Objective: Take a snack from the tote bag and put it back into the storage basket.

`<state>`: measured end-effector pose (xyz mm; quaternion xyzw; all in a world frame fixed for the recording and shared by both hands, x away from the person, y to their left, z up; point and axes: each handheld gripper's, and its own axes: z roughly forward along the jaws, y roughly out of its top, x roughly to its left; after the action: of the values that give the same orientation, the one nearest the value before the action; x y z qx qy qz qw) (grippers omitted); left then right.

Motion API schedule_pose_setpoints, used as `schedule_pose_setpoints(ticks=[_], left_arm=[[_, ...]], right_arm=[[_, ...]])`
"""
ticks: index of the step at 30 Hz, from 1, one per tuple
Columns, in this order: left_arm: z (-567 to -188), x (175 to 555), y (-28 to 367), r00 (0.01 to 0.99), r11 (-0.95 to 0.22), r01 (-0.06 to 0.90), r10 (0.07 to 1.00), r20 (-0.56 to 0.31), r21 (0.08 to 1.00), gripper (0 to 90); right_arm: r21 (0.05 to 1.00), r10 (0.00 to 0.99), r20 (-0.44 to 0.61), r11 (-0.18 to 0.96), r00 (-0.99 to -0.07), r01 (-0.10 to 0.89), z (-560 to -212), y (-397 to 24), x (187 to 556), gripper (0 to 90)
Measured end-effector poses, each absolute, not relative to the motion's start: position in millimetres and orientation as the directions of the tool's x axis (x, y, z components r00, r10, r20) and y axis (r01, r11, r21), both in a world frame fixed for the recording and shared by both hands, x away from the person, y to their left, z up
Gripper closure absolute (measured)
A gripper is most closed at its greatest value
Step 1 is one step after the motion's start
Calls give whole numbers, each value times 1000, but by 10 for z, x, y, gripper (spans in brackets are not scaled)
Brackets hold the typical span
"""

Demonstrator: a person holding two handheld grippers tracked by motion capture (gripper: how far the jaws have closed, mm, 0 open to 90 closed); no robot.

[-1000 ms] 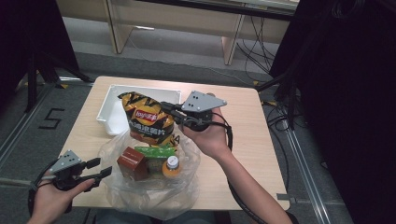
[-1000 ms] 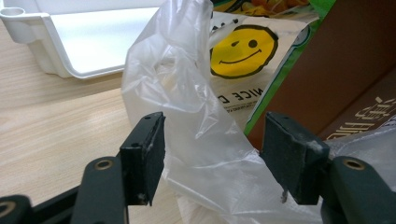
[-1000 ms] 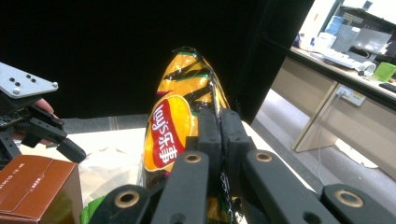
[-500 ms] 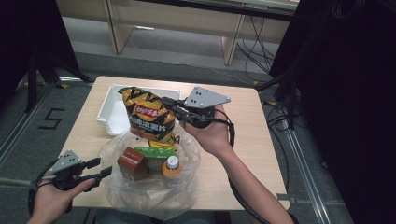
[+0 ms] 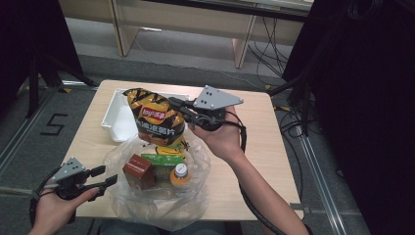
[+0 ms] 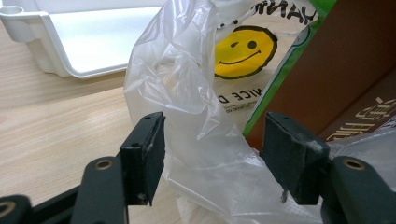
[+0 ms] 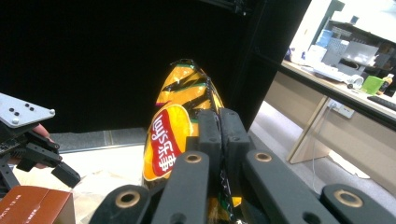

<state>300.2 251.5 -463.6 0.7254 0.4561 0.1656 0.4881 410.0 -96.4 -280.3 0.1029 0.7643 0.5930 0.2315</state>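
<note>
High view — right gripper (image 5: 182, 108) clamped on chip bag (image 5: 155, 122) above plastic bag (image 5: 156, 196); left gripper (image 5: 108, 176) jaws apart, bag's edge between them.

The high view is evenly lit from above; the table (image 5: 254, 161) is rendered bright while the surroundings fall into deep black at both sides. Soft glare is seen on the clear plastic bag (image 5: 161, 205), and the whole picture is slightly soft, with low detail. In the left gripper view, the white tray (image 6: 84, 42) is nearly blown out, the bag's folds are caught by highlights, and the nearest jaw parts are mildly blurred. In the right gripper view, the chip bag (image 7: 180, 121) is lit brightly against a black backdrop; the far desk (image 7: 327, 84) at right is overexposed and hazy.
</note>
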Motion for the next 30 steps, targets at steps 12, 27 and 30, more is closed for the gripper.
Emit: schedule_pose_setpoints(ticks=[12,27,30], left_arm=[[-4631,2996,2516,526,-108,502,826,-204,858,389],[-4640,3003,2501,524,-100,507,824,-214,856,389],[-4641,3001,2500,520,-97,509,826,-216,855,389]], right_arm=[[957,448,-222,268,-866,-107,-2753,-950,4117,899],[950,436,-267,267,-859,-160,-2648,-920,4163,900],[958,450,-229,261,-863,-118,-2640,-916,4148,900]])
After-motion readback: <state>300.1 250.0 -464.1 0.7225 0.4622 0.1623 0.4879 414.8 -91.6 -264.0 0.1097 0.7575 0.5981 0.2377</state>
